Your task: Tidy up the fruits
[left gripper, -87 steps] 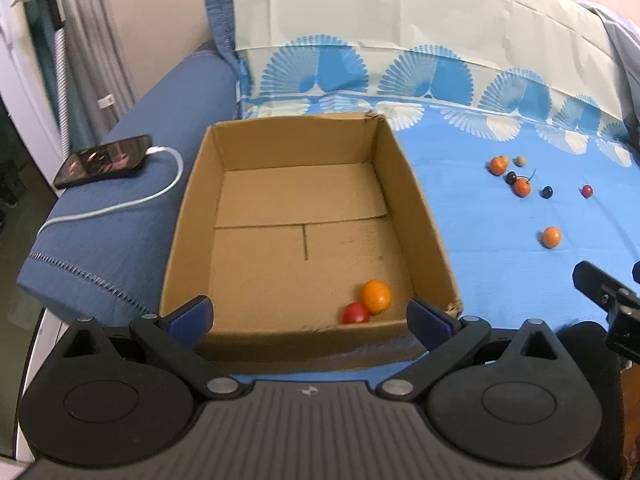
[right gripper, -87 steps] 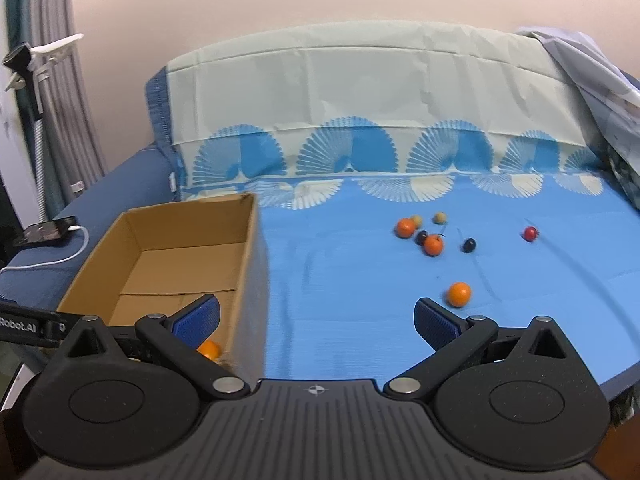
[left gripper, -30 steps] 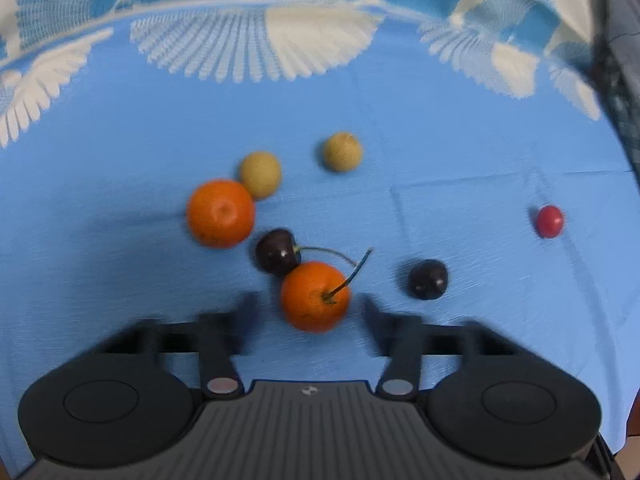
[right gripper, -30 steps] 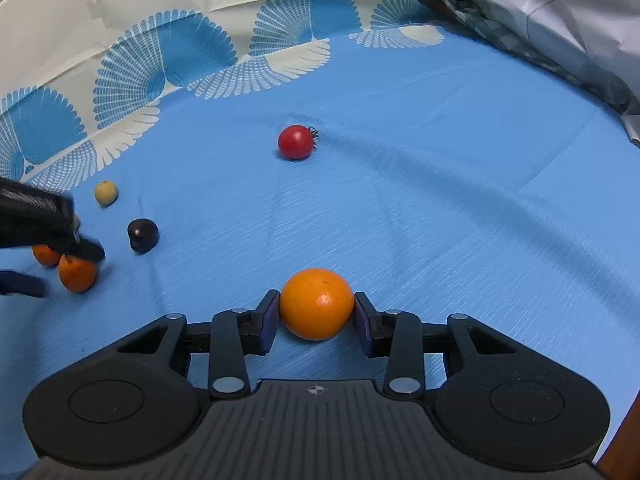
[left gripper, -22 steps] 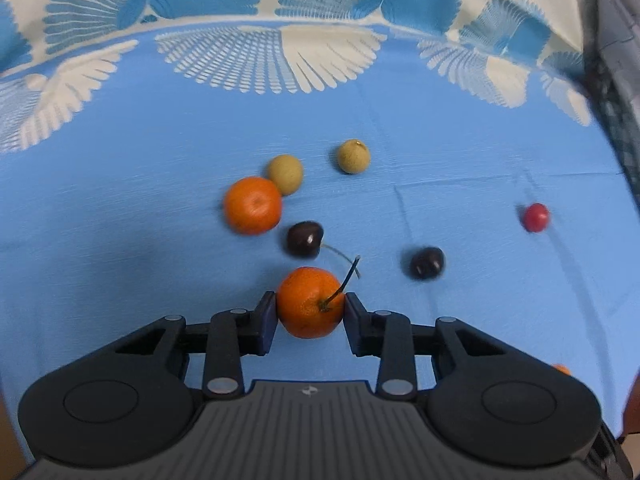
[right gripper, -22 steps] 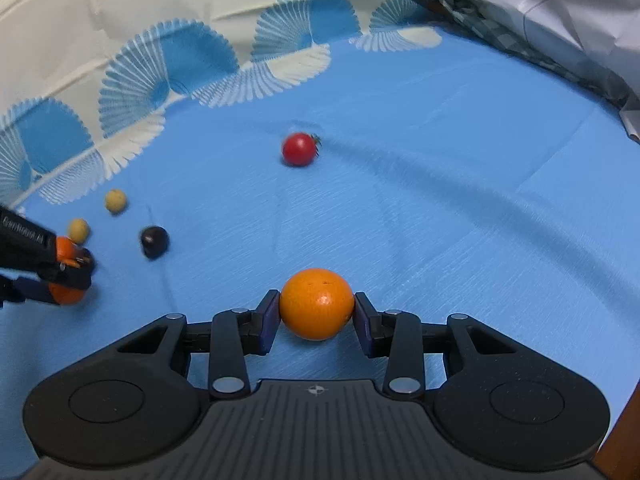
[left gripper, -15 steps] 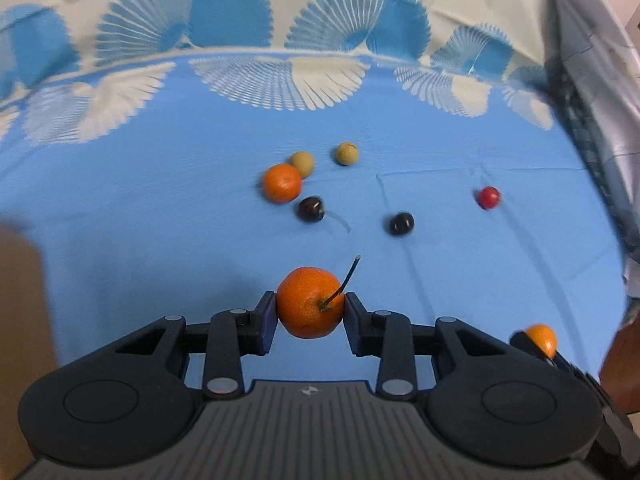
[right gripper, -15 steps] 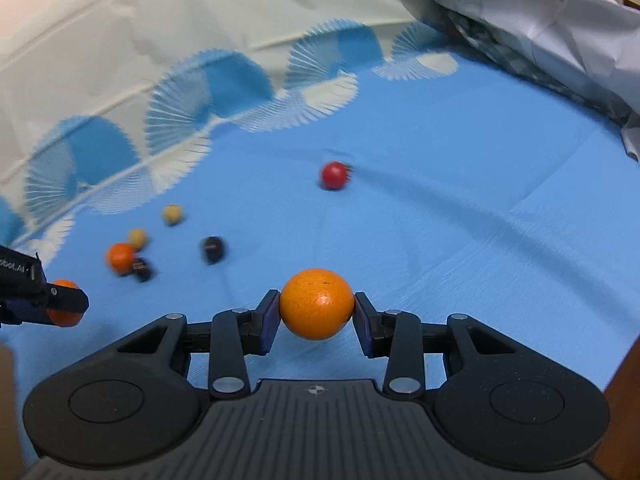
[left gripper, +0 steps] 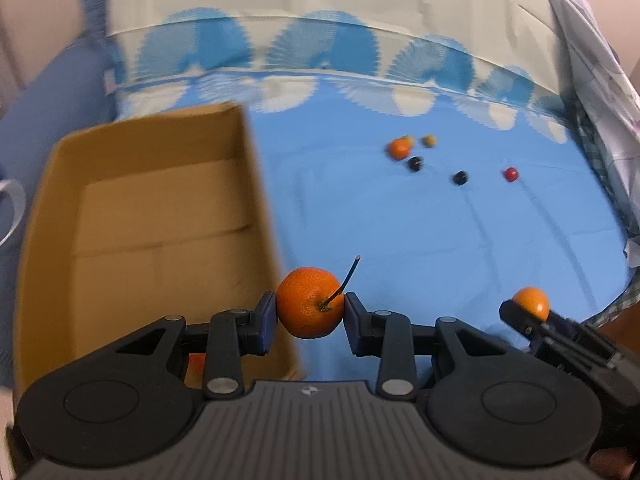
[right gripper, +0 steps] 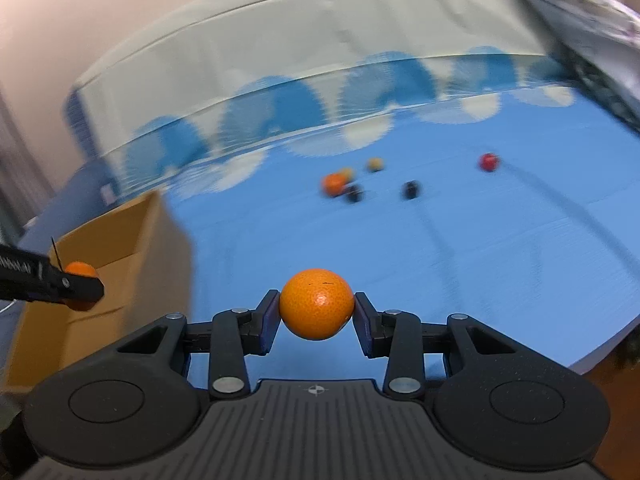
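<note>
No word, number or brand name can be read in either view. The only sign is a small round crosshair emblem moulded at the centre of the grey ribbed plate behind each claw: one on the left claw's plate (left gripper: 308, 391), one on the right claw's plate (right gripper: 316, 390). The side of the left claw (right gripper: 24, 266), as it shows at the left edge of the right wrist view, carries pale lettering, but motion blur leaves it illegible.
</note>
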### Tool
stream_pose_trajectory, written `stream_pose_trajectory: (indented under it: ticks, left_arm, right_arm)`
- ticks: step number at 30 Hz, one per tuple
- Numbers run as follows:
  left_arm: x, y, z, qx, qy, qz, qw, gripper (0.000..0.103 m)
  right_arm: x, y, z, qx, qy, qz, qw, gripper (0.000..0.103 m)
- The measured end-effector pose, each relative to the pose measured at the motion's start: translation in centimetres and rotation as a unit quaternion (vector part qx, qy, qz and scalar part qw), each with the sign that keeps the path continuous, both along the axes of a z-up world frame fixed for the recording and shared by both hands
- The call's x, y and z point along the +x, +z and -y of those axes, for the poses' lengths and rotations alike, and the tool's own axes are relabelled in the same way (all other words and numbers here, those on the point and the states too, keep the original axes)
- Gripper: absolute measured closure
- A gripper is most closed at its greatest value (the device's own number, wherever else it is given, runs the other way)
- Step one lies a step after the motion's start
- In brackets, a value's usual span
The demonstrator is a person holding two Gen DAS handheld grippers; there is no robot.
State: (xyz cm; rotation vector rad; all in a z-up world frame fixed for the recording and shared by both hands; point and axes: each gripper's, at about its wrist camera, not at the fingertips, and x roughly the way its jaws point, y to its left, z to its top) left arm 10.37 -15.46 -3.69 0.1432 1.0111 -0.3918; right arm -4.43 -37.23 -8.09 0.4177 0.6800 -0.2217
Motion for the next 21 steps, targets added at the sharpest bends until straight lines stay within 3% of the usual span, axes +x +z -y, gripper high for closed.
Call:
stream_pose_trajectory:
  ticks: [11, 21]
  left_arm:
    - [-7.6, 0.7, -12.4, -0.027, 0.053, 0.016, 0.9981, 0.064]
    - [-9.7, 0.7, -16.7, -0.054, 0.079, 0.03, 0.995, 0.064]
  right_arm:
    - [-3.5, 3.3, -9.4, -0.015, 0.051, 0.003, 0.999, 0.062]
    - [-4.7, 5.1, -12.8, -0.046, 0.06, 0.003, 0.997, 0.062]
